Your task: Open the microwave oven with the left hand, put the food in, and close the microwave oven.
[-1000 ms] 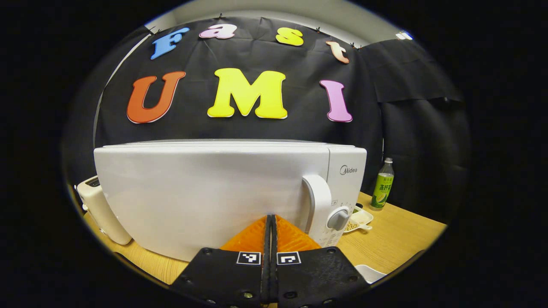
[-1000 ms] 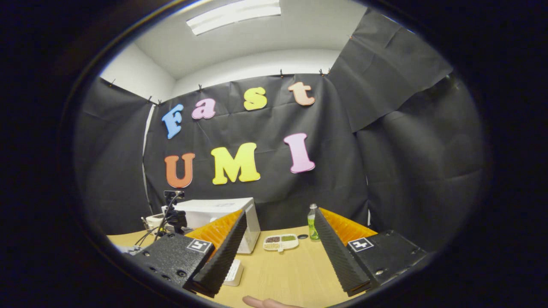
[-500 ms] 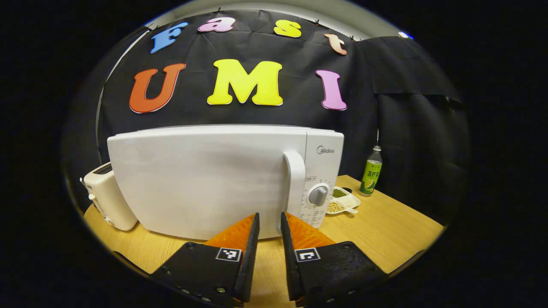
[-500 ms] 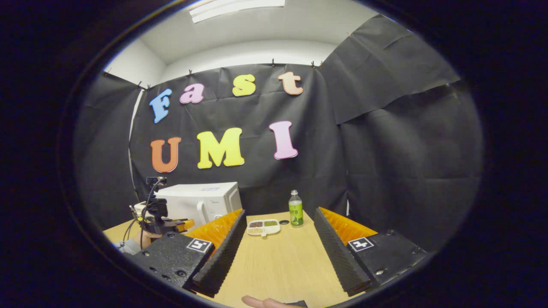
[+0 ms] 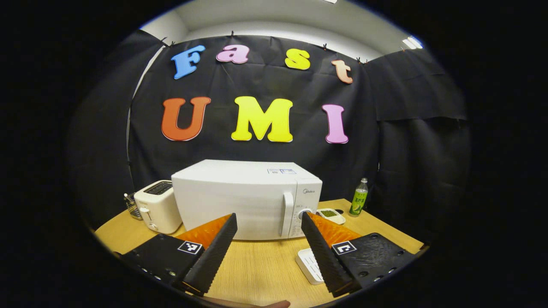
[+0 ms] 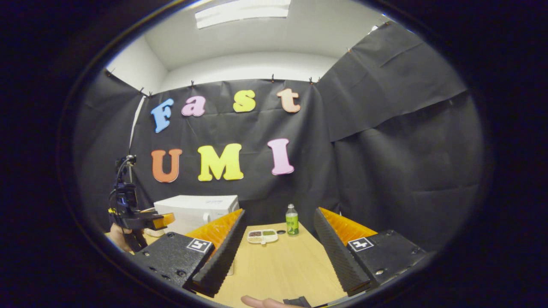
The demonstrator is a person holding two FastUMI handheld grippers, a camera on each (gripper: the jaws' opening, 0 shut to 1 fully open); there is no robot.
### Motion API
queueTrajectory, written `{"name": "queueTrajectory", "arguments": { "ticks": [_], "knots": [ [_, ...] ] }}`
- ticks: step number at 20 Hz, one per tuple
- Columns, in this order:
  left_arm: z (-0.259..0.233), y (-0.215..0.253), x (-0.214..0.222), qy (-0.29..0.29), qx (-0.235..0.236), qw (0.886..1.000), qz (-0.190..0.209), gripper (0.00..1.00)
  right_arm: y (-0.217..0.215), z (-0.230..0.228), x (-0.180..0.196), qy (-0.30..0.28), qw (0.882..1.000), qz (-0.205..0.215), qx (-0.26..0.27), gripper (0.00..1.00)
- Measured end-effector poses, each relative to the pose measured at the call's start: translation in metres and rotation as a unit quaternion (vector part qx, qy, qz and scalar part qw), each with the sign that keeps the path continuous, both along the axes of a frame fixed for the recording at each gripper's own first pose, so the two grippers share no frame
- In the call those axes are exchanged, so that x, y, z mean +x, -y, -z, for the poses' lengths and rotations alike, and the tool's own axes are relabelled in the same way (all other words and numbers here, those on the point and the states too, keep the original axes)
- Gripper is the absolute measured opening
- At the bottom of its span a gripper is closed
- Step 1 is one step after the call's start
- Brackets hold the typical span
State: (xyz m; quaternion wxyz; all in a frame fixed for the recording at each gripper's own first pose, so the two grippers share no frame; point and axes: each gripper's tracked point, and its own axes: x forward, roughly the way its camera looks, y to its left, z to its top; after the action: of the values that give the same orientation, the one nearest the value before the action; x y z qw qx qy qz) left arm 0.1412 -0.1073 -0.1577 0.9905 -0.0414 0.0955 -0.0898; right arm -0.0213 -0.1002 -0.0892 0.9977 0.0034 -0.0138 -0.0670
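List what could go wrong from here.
1. The microwave door looks shut while the sectioned dish of food sits on the table, so the food may never have gone in.
2. The bottle stands beside that dish; reaching for the dish could topple it.

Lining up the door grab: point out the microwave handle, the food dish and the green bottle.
microwave handle (image 5: 287, 214), left gripper view, middle of the upright bar.
food dish (image 6: 262, 235), right gripper view, centre of the divided tray.
green bottle (image 6: 292, 221), right gripper view, on its label.
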Motion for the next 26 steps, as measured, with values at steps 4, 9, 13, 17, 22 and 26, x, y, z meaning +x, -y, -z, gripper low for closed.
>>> {"name": "queueTrajectory", "arguments": {
  "ticks": [4, 9, 13, 17, 22, 26],
  "knots": [
    [-0.062, -0.032, -0.034, 0.040, 0.017, 0.998, -0.047, 0.96, 0.002, -0.021, -0.008, 0.019, 1.000, 0.014, 0.009, 1.00],
    [-0.117, -0.037, -0.092, 0.062, 0.028, 0.997, -0.035, 0.95, 0.002, -0.046, -0.021, 0.039, 0.999, 0.021, 0.025, 1.00],
    [-0.134, -0.035, -0.127, 0.070, 0.039, 0.996, -0.033, 0.95, 0.000, -0.060, -0.027, 0.034, 0.999, 0.026, 0.005, 1.00],
    [-0.150, -0.044, -0.169, 0.084, 0.036, 0.995, -0.045, 0.95, -0.017, -0.081, -0.042, 0.050, 0.999, 0.012, -0.009, 1.00],
    [-0.165, -0.063, -0.214, 0.110, 0.037, 0.991, -0.070, 0.95, -0.038, -0.101, -0.061, 0.077, 0.997, -0.005, -0.014, 0.91],
    [-0.161, -0.061, -0.228, 0.111, 0.046, 0.991, -0.065, 0.95, -0.057, -0.095, -0.058, 0.065, 0.998, -0.025, -0.003, 0.91]
  ]
}}
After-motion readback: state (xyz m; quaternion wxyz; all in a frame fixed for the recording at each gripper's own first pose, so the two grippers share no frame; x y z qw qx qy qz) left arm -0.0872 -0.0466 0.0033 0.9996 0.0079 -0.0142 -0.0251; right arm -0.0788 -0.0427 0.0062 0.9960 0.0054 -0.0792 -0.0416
